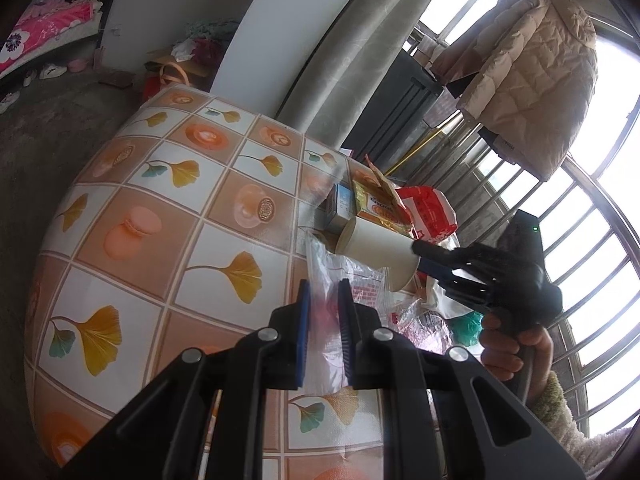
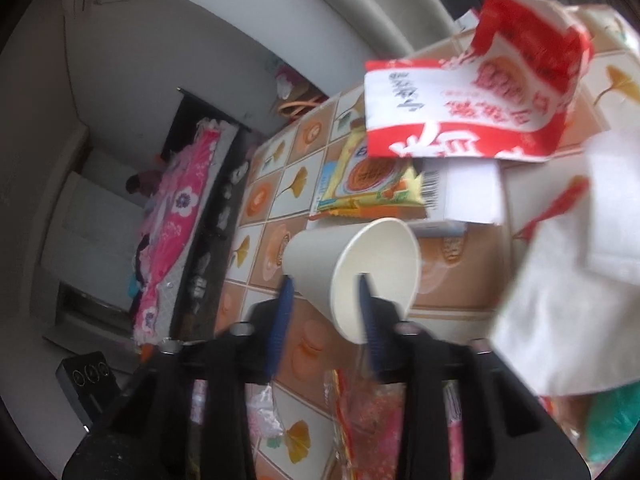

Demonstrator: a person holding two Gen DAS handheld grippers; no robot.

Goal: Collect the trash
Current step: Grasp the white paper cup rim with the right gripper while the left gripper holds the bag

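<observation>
In the left wrist view, the left gripper (image 1: 324, 316) has its fingers closed on a clear plastic bag (image 1: 326, 344), which hangs between the blue pads above the bench (image 1: 168, 216) with its cloth of ginkgo leaves; to the right, the right gripper (image 1: 420, 256) holds a white paper cup (image 1: 376, 250) by the rim, tilted on its side; behind the cup lie a yellow snack packet (image 1: 376, 204) and a red and white wrapper (image 1: 430, 210); a beige jacket (image 1: 532, 76) hangs at the window bars.

In the right wrist view, the right gripper (image 2: 326, 300) has its fingers closed on the wall of the paper cup (image 2: 352, 268), one finger outside and one inside the mouth; the cup is in the air over the bench (image 2: 452, 292); beyond it are the yellow snack packet (image 2: 372, 180), the red and white wrapper (image 2: 472, 112) and a white box with a barcode (image 2: 464, 192); at the left lies a pink bed cover (image 2: 180, 216).
</observation>
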